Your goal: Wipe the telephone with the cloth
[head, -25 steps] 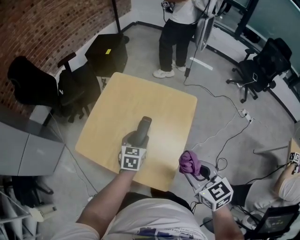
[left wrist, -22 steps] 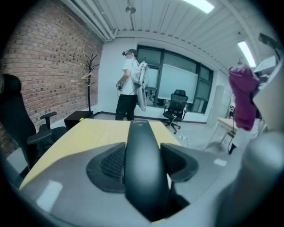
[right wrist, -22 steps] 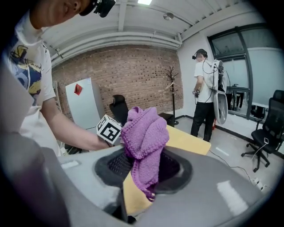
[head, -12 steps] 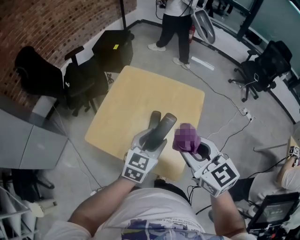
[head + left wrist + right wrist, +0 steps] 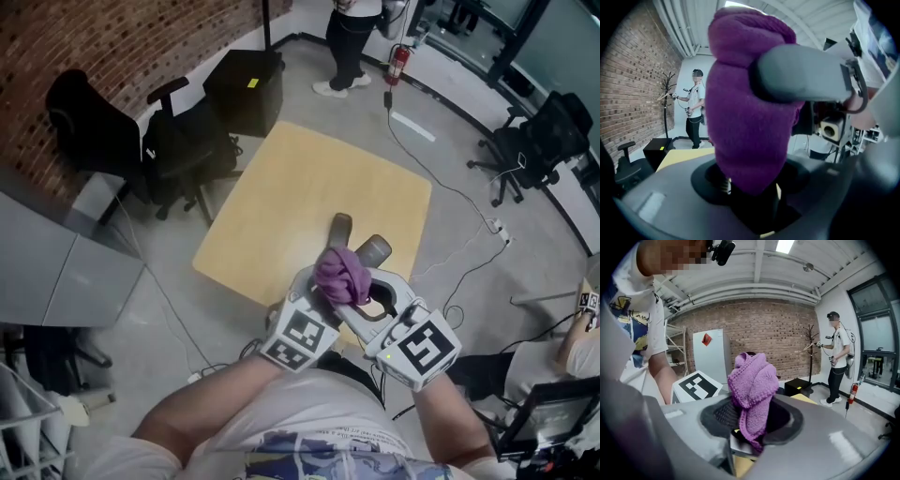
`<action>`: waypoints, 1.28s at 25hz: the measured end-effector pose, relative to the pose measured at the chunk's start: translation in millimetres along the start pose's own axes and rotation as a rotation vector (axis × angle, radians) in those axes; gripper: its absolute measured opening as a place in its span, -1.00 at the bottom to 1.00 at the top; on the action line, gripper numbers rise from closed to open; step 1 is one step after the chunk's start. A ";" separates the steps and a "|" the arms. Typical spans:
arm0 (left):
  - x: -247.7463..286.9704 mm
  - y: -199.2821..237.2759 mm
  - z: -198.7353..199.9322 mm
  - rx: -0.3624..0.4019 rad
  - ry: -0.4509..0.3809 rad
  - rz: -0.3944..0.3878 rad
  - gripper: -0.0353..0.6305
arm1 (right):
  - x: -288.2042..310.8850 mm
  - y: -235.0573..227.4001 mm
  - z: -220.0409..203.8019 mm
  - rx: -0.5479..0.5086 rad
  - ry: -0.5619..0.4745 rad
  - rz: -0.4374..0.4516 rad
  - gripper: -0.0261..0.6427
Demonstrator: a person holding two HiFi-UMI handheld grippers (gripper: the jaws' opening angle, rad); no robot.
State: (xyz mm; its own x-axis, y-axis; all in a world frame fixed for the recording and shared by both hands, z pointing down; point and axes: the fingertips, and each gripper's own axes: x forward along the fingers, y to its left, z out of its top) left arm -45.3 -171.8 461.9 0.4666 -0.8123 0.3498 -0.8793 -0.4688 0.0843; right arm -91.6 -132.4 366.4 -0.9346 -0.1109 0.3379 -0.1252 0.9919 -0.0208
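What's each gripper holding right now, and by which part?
Right gripper pinches the purple cloth by its lower end, bunch standing above the fingers. Left gripper grips the telephone handset by its near end.

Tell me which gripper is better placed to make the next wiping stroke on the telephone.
Right. The right gripper has its tongs clamped on the purple cloth, which is bunched against the telephone. The left gripper grips the telephone itself, so it is probably best left steadying it.

In the head view's centre, the cloth (image 5: pixel 341 275) hides most of the telephone (image 5: pixel 375 249); the upper edge cuts off the standing person (image 5: pixel 352 42).
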 end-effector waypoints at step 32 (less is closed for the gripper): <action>-68.9 -6.7 1.7 0.012 -0.084 -0.118 -0.17 | -0.2 27.4 40.2 -0.122 0.003 -0.153 -0.54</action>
State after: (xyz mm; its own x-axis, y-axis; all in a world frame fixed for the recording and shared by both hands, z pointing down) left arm -71.4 -113.3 435.7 0.5732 -0.7775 0.2586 -0.8170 -0.5663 0.1086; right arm -108.3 -107.6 327.9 -0.9068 -0.2612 0.3310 -0.2245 0.9636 0.1453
